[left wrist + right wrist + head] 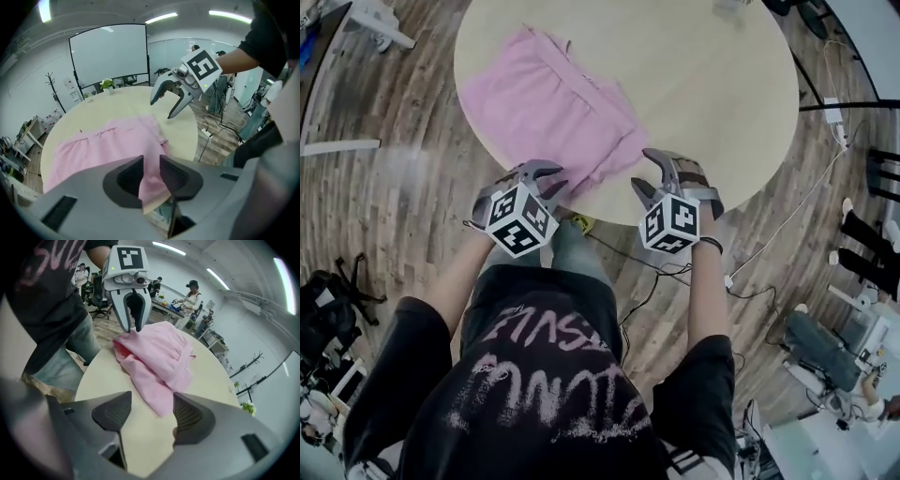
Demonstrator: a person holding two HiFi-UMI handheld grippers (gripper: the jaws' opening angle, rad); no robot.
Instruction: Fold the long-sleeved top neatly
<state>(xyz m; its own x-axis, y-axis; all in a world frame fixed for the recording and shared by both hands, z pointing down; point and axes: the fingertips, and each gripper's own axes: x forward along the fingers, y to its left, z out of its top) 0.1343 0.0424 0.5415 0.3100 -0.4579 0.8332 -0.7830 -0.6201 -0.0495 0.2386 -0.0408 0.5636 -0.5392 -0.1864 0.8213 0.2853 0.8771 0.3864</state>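
The long-sleeved top (548, 108) is soft pink cloth, thin and matte. It lies rumpled in loose ridges and folds on the person's near left part of a round table (722, 84) with a smooth, pale cream surface. Its near edge reaches the table rim.

The left gripper (551, 180) tilts down at that near edge. In the left gripper view its ribbed dark pads (173, 171) stand close together, and a fold of the pink cloth fills the narrow gap between them, drawn up into a small peak.

The right gripper (649, 171) hangs just beside it over bare tabletop. Its curved grey jaws stand wide apart and clasp nothing. In the right gripper view a rounded corner of the top (159, 362) lies flat on the table beyond them.

Each gripper carries a cube of black and white squares. Below the table is a wood-plank floor (394, 187).
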